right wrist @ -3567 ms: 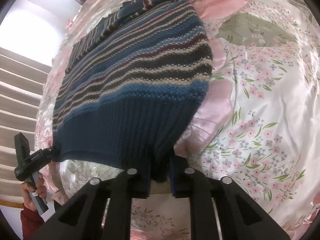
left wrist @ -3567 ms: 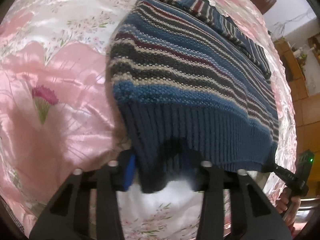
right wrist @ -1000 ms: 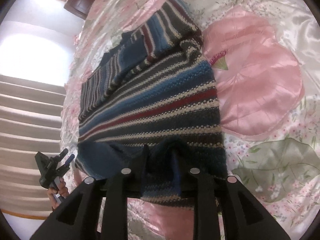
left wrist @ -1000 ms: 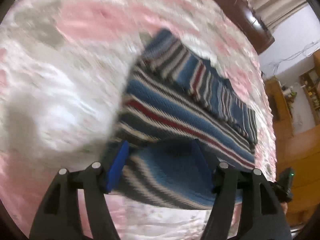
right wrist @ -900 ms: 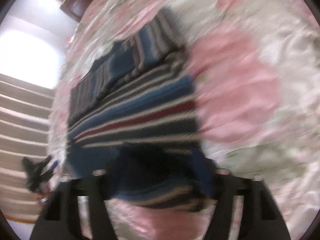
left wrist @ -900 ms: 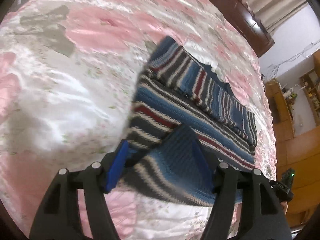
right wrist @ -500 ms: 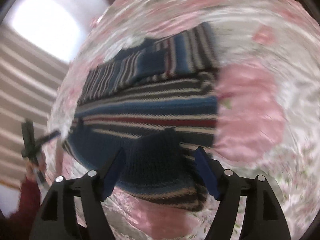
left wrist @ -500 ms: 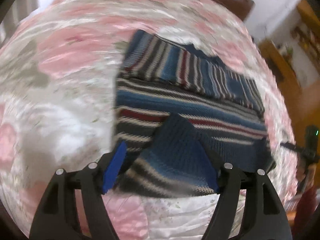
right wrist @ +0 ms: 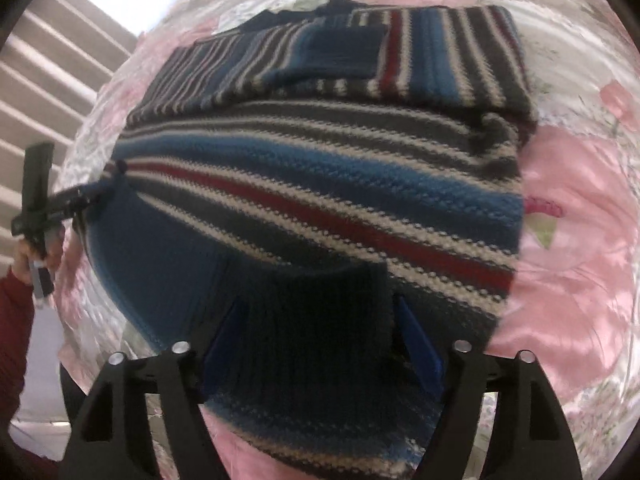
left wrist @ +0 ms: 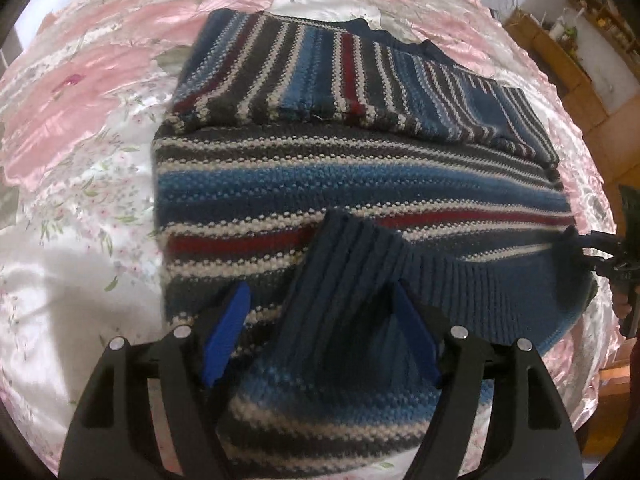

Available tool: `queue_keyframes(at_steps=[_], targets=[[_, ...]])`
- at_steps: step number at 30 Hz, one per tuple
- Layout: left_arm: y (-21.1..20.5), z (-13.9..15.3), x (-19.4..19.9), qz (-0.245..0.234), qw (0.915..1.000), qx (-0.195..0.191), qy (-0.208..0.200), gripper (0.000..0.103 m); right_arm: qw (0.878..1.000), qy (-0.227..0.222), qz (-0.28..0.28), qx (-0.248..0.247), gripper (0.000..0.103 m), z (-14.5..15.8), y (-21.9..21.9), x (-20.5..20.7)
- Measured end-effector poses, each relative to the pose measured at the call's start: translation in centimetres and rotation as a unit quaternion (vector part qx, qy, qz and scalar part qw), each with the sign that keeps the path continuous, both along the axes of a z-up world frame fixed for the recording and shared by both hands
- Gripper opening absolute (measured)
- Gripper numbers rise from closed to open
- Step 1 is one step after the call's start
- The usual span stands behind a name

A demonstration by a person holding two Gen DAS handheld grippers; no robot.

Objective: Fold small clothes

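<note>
Both hand-held grippers spread wide over sweater (left wrist: 360, 184) hem; only right view shows red sleeve (right wrist: 12, 320).

A home bedroom.
Glossy pink floral satin bedspread (left wrist: 100, 80) covers the bed; cluttered wooden shelves (left wrist: 576, 32) stand beyond its far-right corner.

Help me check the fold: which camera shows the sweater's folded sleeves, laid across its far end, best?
The left wrist view: the folded sleeves are sharp, with both ends and the near edge visible. The right wrist view shows the same sleeves, but softer with blur.
</note>
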State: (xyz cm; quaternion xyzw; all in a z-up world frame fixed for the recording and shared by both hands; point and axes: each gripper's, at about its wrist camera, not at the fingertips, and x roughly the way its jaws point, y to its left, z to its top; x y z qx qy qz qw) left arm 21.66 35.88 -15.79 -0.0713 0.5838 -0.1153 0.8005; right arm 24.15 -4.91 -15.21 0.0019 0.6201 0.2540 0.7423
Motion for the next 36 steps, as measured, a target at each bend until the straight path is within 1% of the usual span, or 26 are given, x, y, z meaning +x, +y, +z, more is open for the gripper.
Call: queue_keyframes(at_steps=[1,2,3,4,5,6,7,9,10,11,12,14,16,18,20,23,24,27,32,36], targets=[[-0.2,0.0,0.0,-0.002,1.0000,0.003,-0.002,0.071,1.000,-0.003,0.003,-0.002,0.060,0.0,0.2,-0.2],[-0.3,0.0,0.1,-0.005,1.0000,0.007,-0.004,0.064,1.000,-0.010,0.007,-0.009,0.051,0.1,0.4,-0.4],[-0.4,0.0,0.1,-0.010,0.9999,0.005,-0.002,0.050,1.000,-0.017,0.014,-0.013,0.046,0.2,0.6,-0.7],[-0.7,0.0,0.1,-0.018,0.9998,-0.001,0.002,0.047,1.000,-0.020,0.020,-0.011,0.032,0.3,0.7,-0.9],[-0.8,0.1,0.0,-0.019,0.9998,0.003,0.000,0.043,1.000,-0.018,0.023,-0.008,0.018,0.4,0.8,-1.1],[-1.0,0.3,-0.1,-0.021,0.9997,0.007,-0.004,0.036,1.000,-0.014,0.024,-0.001,0.015,0.5,0.8,-1.2],[-1.1,0.6,-0.4,-0.021,0.9997,0.011,-0.008,0.032,1.000,-0.019,0.023,0.005,0.014,1.0,0.7,-1.5],[-0.9,1.2,-0.9,-0.016,0.9997,0.009,-0.017,0.015,0.999,-0.029,0.020,0.017,0.013,1.8,0.4,-1.9],[-0.5,1.5,-1.2,-0.010,0.9997,0.005,-0.022,0.012,0.999,-0.032,0.017,0.023,0.012,2.2,0.3,-2.1],[0.0,2.0,-1.7,-0.003,0.9996,-0.013,-0.025,0.009,0.999,-0.034,0.011,0.032,0.012,2.6,0.1,-2.3],[0.4,2.3,-2.2,0.002,0.9991,-0.033,-0.026,0.009,0.998,-0.036,0.005,0.043,0.012,3.0,-0.2,-2.5],[0.8,3.0,-3.2,0.009,0.9982,-0.045,-0.038,0.009,0.997,-0.042,-0.007,0.070,0.012,4.1,-1.2,-3.1],[1.0,3.9,-4.6,0.005,0.9970,-0.054,-0.055,0.009,0.994,-0.048,-0.017,0.099,0.012,5.1,-1.9,-4.0],[0.9,4.3,-5.9,0.003,0.9958,-0.065,-0.065,0.009,0.992,-0.053,-0.022,0.110,0.012,5.5,-2.2,-5.0],[0.9,4.1,-7.4,0.004,0.9950,-0.071,-0.070,0.009,0.993,-0.052,-0.025,0.107,0.012,5.3,-2.3,-5.8],[0.6,2.7,-8.3,0.006,0.9958,-0.068,-0.060,0.009,0.996,-0.031,-0.031,0.084,0.012,3.3,-2.0,-6.3],[0.7,2.2,-8.5,0.011,0.9955,-0.074,-0.058,0.009,0.996,-0.021,-0.037,0.080,0.012,2.5,-2.0,-6.3],[0.8,2.1,-8.7,0.024,0.9942,-0.084,-0.062,0.009,0.995,-0.012,-0.050,0.086,0.012,1.5,-2.5,-6.6],[0.7,3.8,-8.2,0.031,0.9931,-0.076,-0.085,0.009,0.993,-0.015,-0.060,0.097,0.011,1.8,-2.9,-6.5],[1.1,6.3,-6.8,0.041,0.9893,-0.087,-0.110,0.009,0.990,-0.027,-0.068,0.118,0.011,3.7,-3.4,-5.6]])
